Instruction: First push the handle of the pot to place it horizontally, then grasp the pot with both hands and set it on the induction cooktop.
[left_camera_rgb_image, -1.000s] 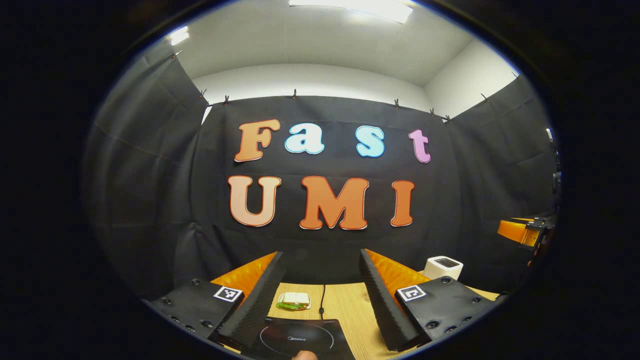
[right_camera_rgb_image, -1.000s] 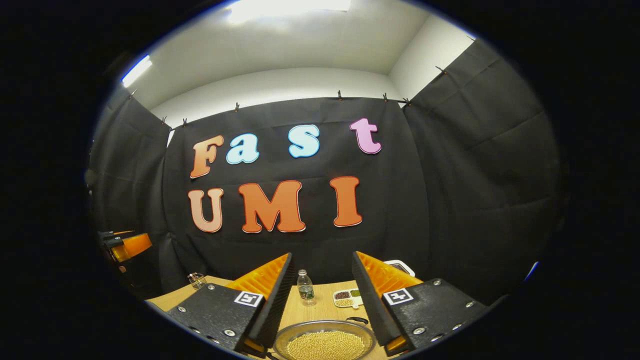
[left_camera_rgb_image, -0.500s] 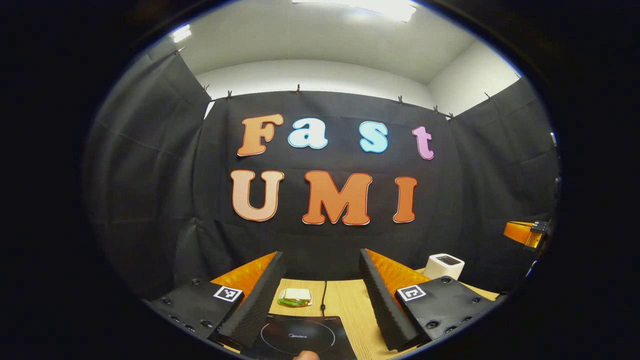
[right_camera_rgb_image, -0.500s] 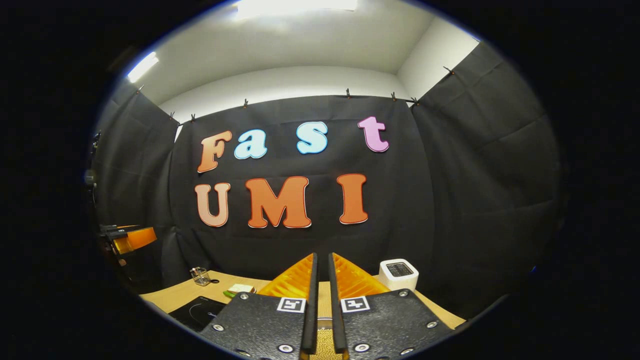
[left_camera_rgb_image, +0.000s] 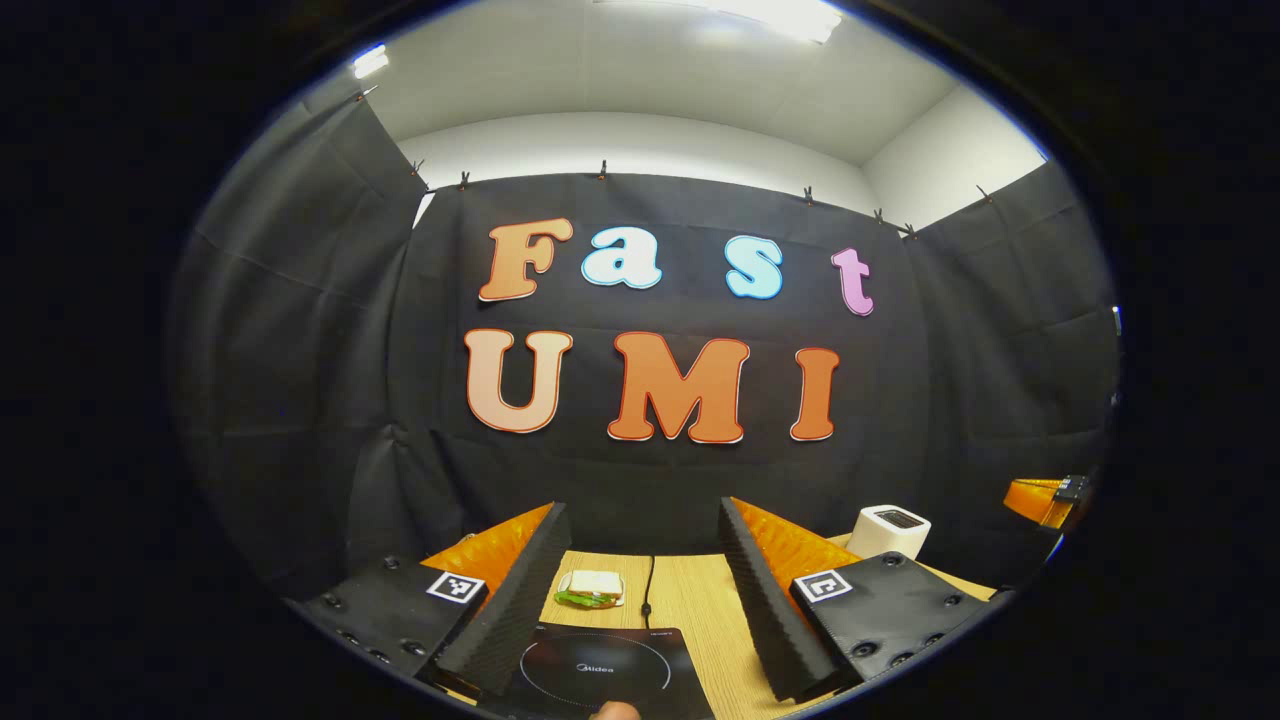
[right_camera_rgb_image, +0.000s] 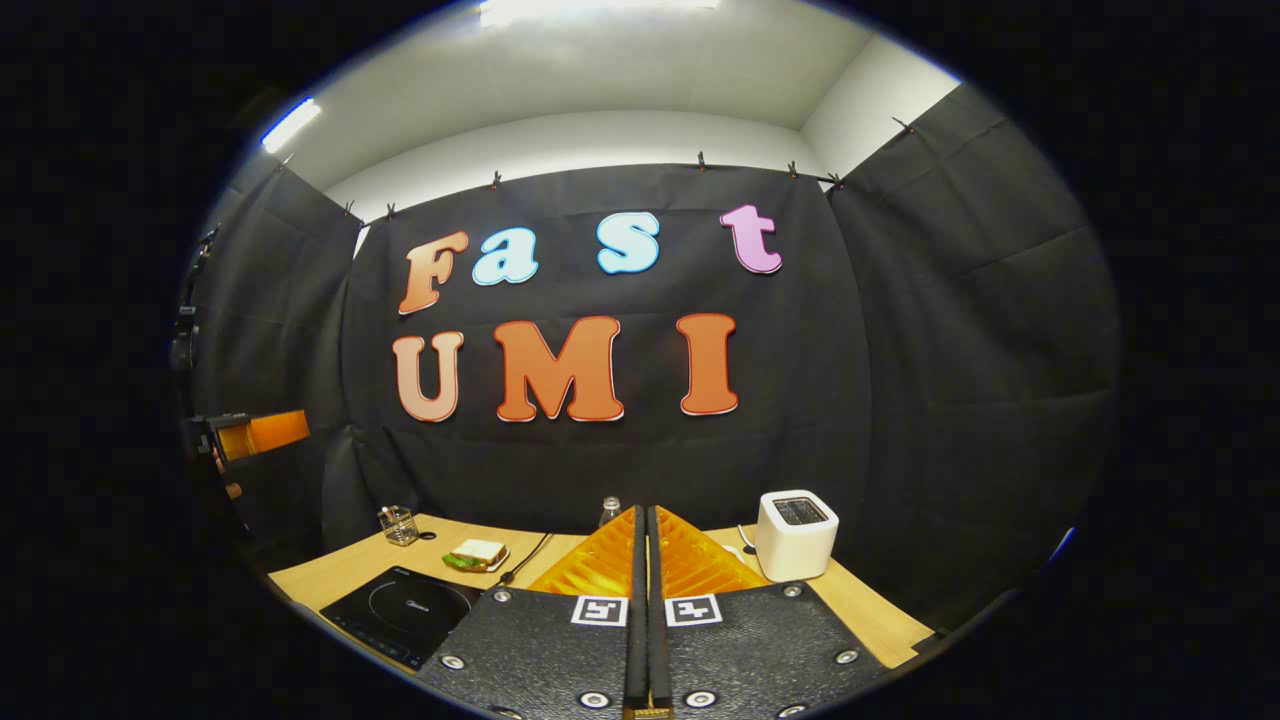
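Induction cooktop (left_camera_rgb_image: 598, 668) lies flat on the wooden table (left_camera_rgb_image: 700, 610), low between the spread fingers of the left gripper (left_camera_rgb_image: 640, 590), which is released and holds nothing; a fingertip (left_camera_rgb_image: 612, 711) of the person pokes in at the bottom edge just in front of it. Beyond the cooktop's far edge its cord runs back toward the wall, and a sandwich (left_camera_rgb_image: 590, 590) on a small plate sits just past the far left corner, with bare tabletop to the right of the cord. A white toaster (left_camera_rgb_image: 888, 530) stands well to the right near the wall. In the right gripper view the right gripper (right_camera_rgb_image: 645, 600) is clenched, fingers pressed together with nothing between them. From there the cooktop (right_camera_rgb_image: 405, 612) sits near the table's front left edge, the sandwich (right_camera_rgb_image: 476, 553) behind it, a glass cup (right_camera_rgb_image: 398, 524) at the far left corner, the toaster (right_camera_rgb_image: 796, 535) on the right, and a bottle cap peeks above the fingertips. I cannot tell where the pot is.
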